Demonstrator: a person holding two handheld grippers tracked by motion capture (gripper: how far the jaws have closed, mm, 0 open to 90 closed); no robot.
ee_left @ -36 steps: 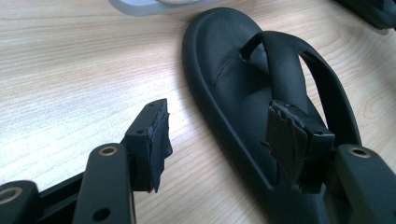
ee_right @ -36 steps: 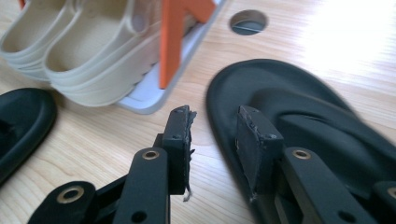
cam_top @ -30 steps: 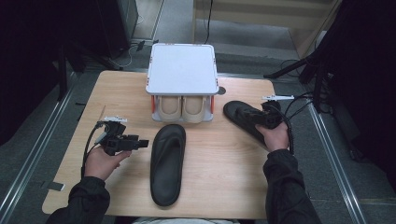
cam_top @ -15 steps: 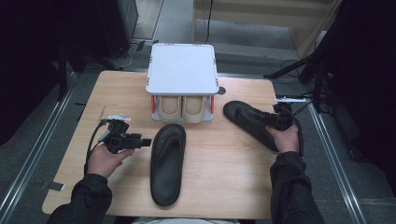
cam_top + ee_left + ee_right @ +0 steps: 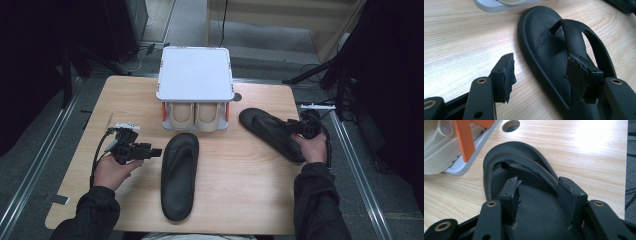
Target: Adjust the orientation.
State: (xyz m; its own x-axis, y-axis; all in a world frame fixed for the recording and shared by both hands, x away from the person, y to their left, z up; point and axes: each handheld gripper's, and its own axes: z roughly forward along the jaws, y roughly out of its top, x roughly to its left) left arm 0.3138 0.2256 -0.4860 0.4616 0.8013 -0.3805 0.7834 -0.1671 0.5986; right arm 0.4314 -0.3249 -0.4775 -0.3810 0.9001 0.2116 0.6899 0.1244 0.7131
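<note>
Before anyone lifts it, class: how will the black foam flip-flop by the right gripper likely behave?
The black foam flip-flop looks light and probably bends, being thin. Its flat sole shouldn't roll. The matte surface likely grips the right gripper, whose jaws have just been opening over it.

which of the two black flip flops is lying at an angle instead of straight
The right flip flop, beside the right claw, lies diagonally with its toe toward the rack. The middle flip flop lies nearly straight, toe to the rack.
</note>
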